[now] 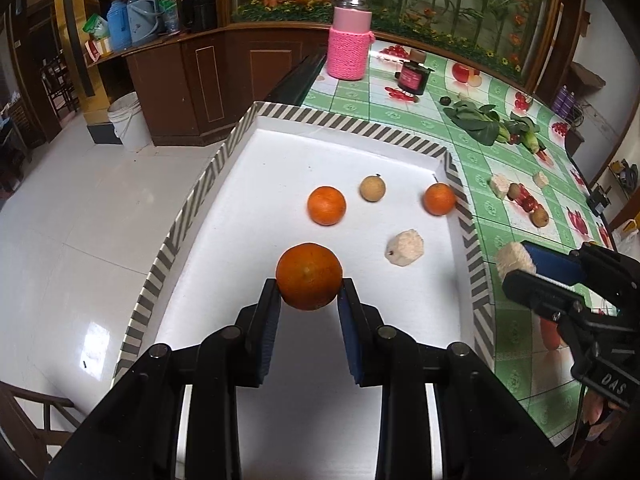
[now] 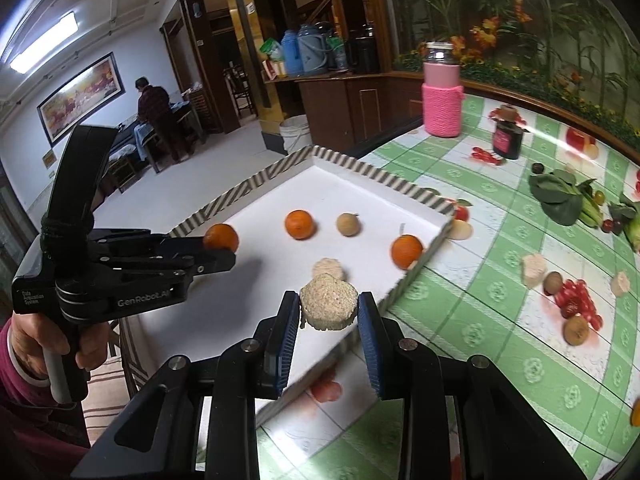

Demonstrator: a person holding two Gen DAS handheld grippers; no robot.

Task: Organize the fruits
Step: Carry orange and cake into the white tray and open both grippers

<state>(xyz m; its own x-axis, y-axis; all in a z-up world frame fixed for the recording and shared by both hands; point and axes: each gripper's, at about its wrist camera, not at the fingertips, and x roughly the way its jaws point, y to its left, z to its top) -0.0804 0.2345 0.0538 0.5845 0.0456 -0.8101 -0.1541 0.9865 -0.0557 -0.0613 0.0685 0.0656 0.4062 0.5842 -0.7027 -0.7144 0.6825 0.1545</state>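
Observation:
My left gripper (image 1: 309,285) is shut on an orange (image 1: 309,276), held above the near part of the white tray (image 1: 280,114) with its striped rim. In the right wrist view that same left gripper (image 2: 224,250) holds the orange (image 2: 221,236) over the tray's left side. My right gripper (image 2: 329,306) is shut on a pale beige peeled fruit chunk (image 2: 329,306) above the tray's near right rim (image 2: 404,280); in the left wrist view this right gripper (image 1: 516,264) grips the chunk (image 1: 512,258). Inside the tray lie two oranges (image 1: 326,205) (image 1: 439,199), a tan round fruit (image 1: 372,188) and another beige chunk (image 1: 405,248).
On the green checked tablecloth (image 1: 400,108) lie more beige chunks (image 2: 534,270), brown round fruits (image 2: 576,330), leafy greens (image 1: 476,118), a dark jar (image 1: 412,76) and a pink knit-covered bottle (image 1: 349,46). A white bucket (image 1: 128,120) stands on the floor at left. A person (image 2: 156,116) stands far back.

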